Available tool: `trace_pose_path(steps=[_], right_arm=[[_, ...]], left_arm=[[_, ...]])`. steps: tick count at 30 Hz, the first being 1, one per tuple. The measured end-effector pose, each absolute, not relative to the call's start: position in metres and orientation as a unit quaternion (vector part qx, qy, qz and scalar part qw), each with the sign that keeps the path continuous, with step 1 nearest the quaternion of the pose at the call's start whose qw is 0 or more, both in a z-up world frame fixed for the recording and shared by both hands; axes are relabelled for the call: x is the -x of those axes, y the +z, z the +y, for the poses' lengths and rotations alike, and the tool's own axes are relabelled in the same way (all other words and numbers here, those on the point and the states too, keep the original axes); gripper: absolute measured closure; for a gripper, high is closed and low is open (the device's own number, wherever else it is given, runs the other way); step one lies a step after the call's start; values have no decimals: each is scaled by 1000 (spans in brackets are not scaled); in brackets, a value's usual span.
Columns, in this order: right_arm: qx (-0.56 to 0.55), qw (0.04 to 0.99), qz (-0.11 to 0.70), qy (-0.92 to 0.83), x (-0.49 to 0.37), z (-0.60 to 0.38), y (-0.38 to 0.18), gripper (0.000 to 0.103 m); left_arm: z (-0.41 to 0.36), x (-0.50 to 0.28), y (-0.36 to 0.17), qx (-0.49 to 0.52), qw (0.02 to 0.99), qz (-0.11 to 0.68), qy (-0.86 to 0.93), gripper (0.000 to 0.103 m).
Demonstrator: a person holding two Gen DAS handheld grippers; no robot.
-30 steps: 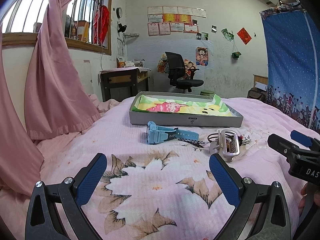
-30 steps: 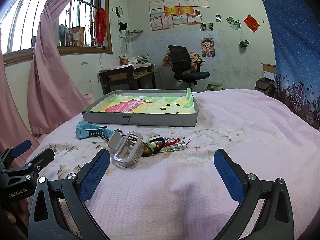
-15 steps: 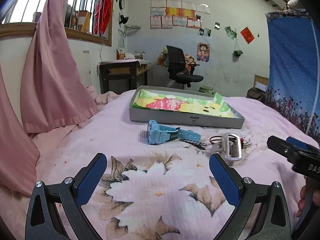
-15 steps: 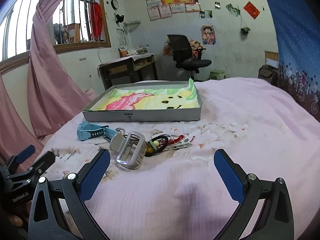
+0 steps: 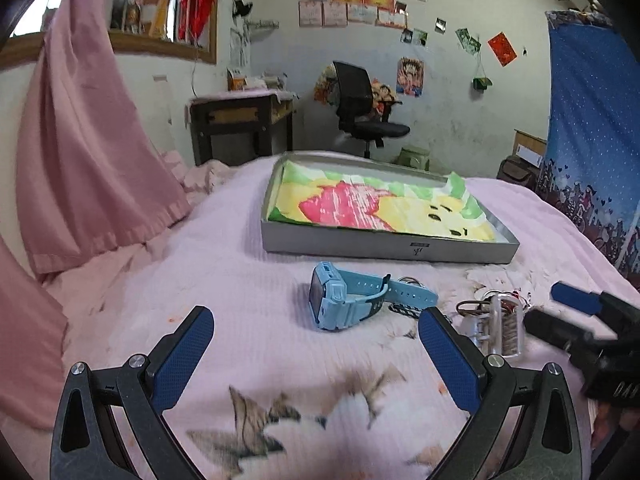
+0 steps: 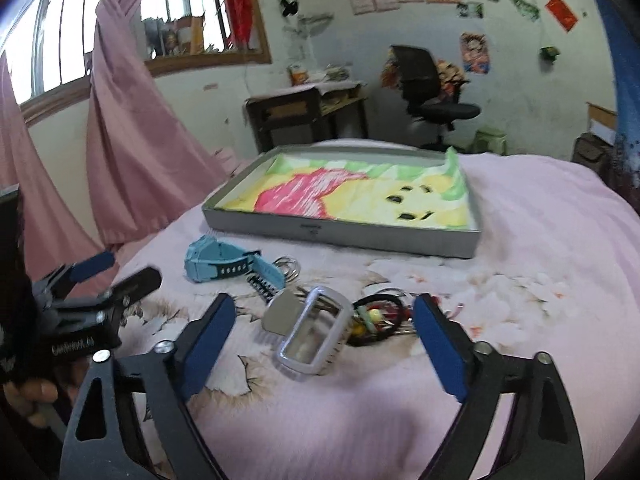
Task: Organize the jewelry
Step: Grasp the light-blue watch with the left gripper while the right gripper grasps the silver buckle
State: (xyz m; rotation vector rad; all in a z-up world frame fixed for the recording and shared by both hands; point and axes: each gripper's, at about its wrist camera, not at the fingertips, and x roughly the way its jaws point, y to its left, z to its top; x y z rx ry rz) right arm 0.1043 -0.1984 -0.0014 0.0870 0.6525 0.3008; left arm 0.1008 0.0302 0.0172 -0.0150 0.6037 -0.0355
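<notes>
A light blue watch (image 5: pixel 344 300) lies on the pink bedspread, just ahead of my open, empty left gripper (image 5: pixel 316 344). To its right lie a clear-cased silver watch (image 5: pixel 506 330) and a tangle of bracelets. In the right wrist view my open, empty right gripper (image 6: pixel 324 334) straddles the silver watch (image 6: pixel 316 334); dark and red beaded bracelets (image 6: pixel 380 318) lie beside it, and the blue watch (image 6: pixel 224 260) is to the left. A grey tray (image 5: pixel 384 246) with a colourful liner sits behind; it also shows in the right wrist view (image 6: pixel 340 236).
Pink curtains (image 5: pixel 88 152) hang on the left by the window. A desk (image 5: pixel 240 120) and a black office chair (image 5: pixel 360 108) stand beyond the bed. A blue curtain (image 5: pixel 592 120) hangs on the right. The left gripper (image 6: pixel 80 304) shows at the left of the right wrist view.
Both grippers have moved forward and lower toward the jewelry. The blue watch is now nearer the left gripper, and the silver watch sits between the right gripper's fingers.
</notes>
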Motion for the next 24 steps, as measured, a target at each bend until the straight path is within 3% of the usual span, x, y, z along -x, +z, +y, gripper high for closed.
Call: trace_pose_path(steps=[5, 7, 11, 20, 22, 24], right_arm=[[-10, 924, 354, 148, -120, -179, -18, 28], [-9, 921, 363, 144, -122, -179, -21, 35], [-19, 916, 376, 138, -125, -182, -26, 38], [-23, 913, 386, 131, -130, -178, -34, 41], [-22, 914, 383, 131, -131, -177, -34, 42], [-21, 915, 382, 131, -130, -176, -35, 42]], left_arm=[[33, -128, 5, 10, 941, 336, -30, 1], [32, -135, 2, 10, 938, 344, -38, 4], [30, -149, -5, 11, 932, 360, -52, 11], [24, -169, -20, 20, 917, 388, -86, 38], [22, -170, -21, 20, 916, 390, -96, 50], [20, -171, -22, 18, 914, 392, -100, 53]])
